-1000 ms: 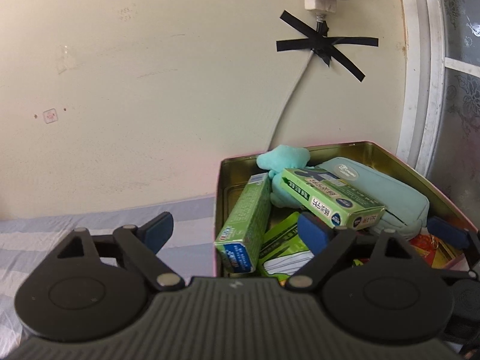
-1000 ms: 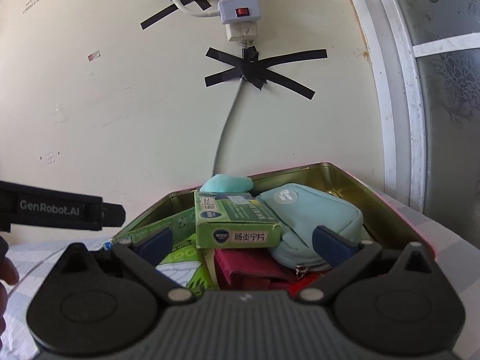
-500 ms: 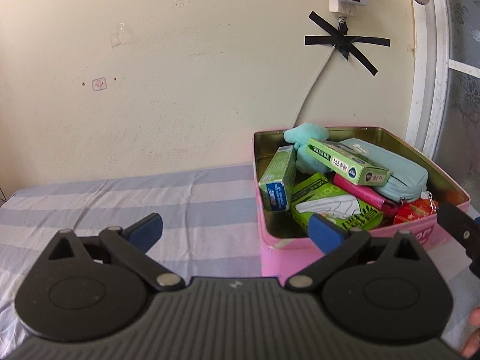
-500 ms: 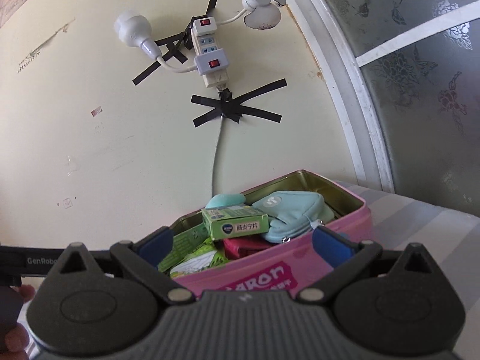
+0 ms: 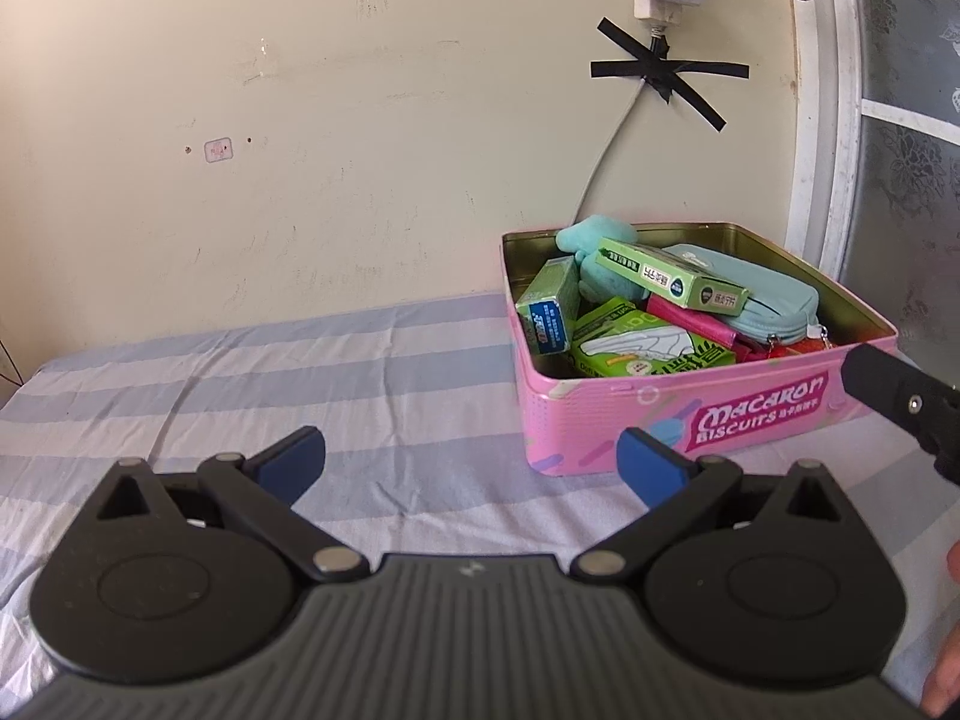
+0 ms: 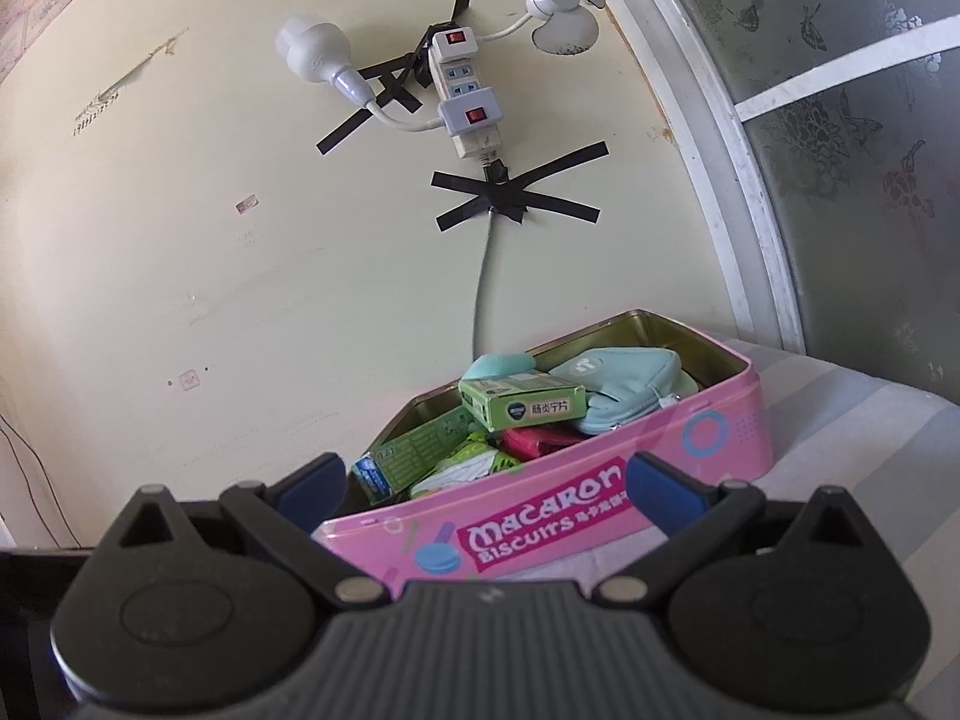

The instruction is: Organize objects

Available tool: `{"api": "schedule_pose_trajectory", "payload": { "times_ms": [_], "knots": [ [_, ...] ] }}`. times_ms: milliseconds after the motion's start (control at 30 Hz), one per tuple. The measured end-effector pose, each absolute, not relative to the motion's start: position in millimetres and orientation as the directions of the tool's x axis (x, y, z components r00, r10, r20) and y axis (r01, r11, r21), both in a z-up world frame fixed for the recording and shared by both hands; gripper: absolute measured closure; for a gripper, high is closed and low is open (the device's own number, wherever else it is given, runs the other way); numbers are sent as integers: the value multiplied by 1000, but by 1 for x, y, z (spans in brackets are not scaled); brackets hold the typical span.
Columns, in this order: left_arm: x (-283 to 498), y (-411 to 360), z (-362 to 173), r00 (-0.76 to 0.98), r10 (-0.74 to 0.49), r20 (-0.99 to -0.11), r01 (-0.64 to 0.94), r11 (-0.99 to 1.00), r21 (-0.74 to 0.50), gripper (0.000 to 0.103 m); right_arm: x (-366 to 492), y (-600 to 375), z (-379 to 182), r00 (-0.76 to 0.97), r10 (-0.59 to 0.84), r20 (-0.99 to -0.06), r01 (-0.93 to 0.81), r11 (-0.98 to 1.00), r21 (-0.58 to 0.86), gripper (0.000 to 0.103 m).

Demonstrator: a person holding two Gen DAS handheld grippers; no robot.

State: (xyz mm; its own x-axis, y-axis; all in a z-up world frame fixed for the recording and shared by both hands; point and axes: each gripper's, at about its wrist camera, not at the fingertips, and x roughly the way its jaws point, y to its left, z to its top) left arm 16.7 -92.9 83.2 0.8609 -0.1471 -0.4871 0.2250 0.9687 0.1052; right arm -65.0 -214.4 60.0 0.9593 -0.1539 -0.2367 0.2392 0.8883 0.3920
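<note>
Item: pink biscuit tin (image 5: 708, 414), lid off, standing on a bed (image 5: 300, 372) covered in a blue-and-white striped sheet, close to the cream wall (image 5: 300, 150) and near the white window frame (image 5: 822, 120).

Contents: a long green box (image 5: 672, 279) lying on top, resting across a teal zip pouch (image 5: 774, 300); a teal soft toy (image 5: 594, 240) at the back; a small green-and-blue box (image 5: 549, 312) standing on end against the tin's left wall; a green packet with a white shoe picture (image 5: 642, 348); a magenta pouch (image 5: 690, 321) partly buried. Everything is sitting inside the rim, loosely piled.

Left hand-held gripper (image 5: 471, 456): jaws are standing fully apart after just opening wider, nothing between them, hovering over bare sheet to the left of the tin.

Right hand-held gripper (image 6: 489, 483): jaws are also standing wide, nothing held; the tin's front wall is showing between the blue pads without either pad touching it.

Step judged in hand: both tools appear to be standing off from the filled tin, checking the result.

Handling notes:
- Judging the long green box the least settled piece; if tidying further, nudging it flat along the pouch is looking wiser than lifting it.
- Keeping jaws open and clear of the thin metal rim while passing near.
- Steadying the tin by its wall before pressing any contents, since the bedding is probably soft and the tin may tip.
</note>
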Motion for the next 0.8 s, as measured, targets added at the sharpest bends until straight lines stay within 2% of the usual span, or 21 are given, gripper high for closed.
{"api": "schedule_pose_trajectory", "payload": {
  "times_ms": [800],
  "knots": [
    [3,-89,64,831,-141,-538,253,958,138,0,-75,-212,52,945,-202,-257,300,849,436,0]
  ]
}}
